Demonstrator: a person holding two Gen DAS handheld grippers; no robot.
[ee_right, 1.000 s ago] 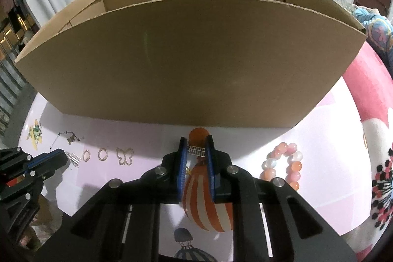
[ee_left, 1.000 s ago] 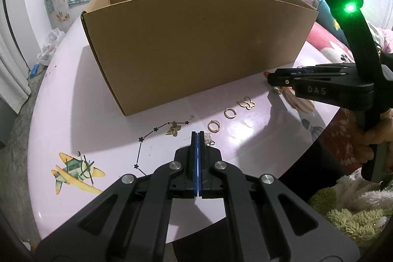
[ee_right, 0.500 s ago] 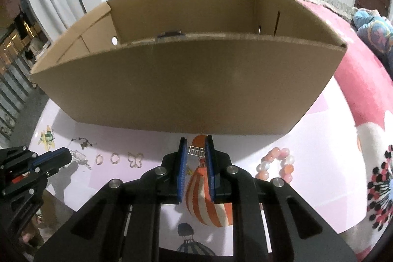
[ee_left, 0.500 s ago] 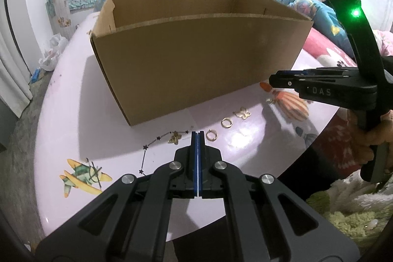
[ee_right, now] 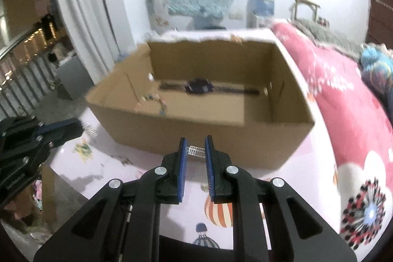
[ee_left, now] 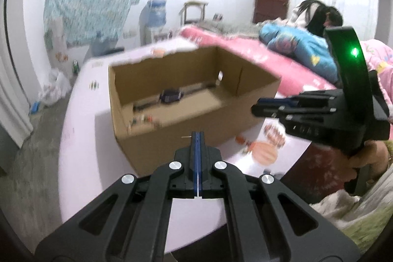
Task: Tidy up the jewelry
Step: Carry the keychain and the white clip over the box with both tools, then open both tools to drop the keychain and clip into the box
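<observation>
An open cardboard box (ee_left: 186, 129) (ee_right: 221, 136) stands on the round pink table (ee_left: 81, 139). Inside it lie a dark watch (ee_left: 170, 95) (ee_right: 199, 86) and a small beaded piece (ee_right: 157, 100). My right gripper (ee_right: 195, 151) is shut on a small silver hair clip (ee_right: 196, 151), held above the box's near wall. My left gripper (ee_left: 197, 139) is shut; a thin silver piece (ee_left: 186, 136) pokes out at its tip, and in the right wrist view a silver clip (ee_right: 91, 131) hangs from it. A pink bead bracelet (ee_left: 273, 135) lies on the table.
A bed with pink bedding (ee_right: 343, 95) runs along the table's right side. The table carries printed balloon pictures (ee_right: 218, 213). Small jewelry pieces (ee_right: 83, 151) lie on the table left of the box. Both views are blurred by motion.
Both grippers have risen well above the table and now look down into the box. The left gripper has lifted a small silver clip off the table.
</observation>
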